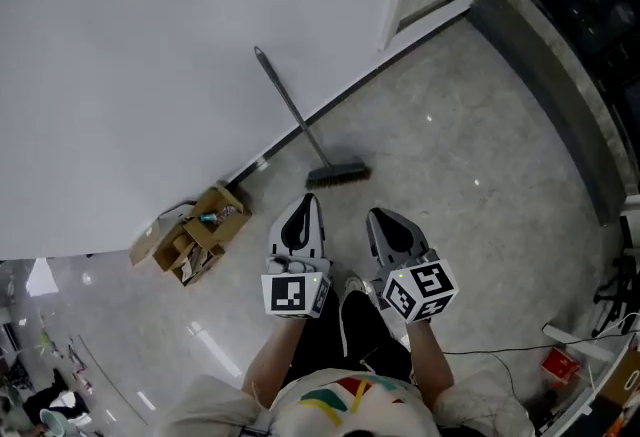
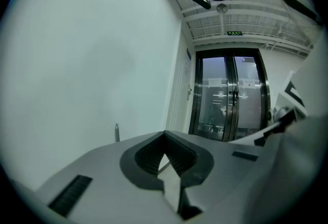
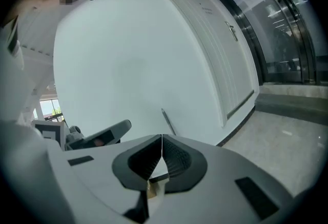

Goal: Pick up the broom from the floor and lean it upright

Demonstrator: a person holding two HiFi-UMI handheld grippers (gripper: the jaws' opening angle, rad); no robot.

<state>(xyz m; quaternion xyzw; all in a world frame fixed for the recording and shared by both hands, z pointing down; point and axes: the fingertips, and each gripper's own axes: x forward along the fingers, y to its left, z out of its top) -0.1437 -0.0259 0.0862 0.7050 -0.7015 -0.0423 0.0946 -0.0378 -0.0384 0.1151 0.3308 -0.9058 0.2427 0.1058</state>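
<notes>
Grey-handled broom [image 1: 294,113] leans upright against the white wall [image 1: 140,75], its bristle head on the pale floor [image 1: 480,155], near a cardboard box [image 1: 196,237]. Left hand-held gripper [image 1: 311,198] and right hand-held gripper [image 1: 373,214] hang apart from it, each with its 2 jaws pressed together on nothing.
</notes>
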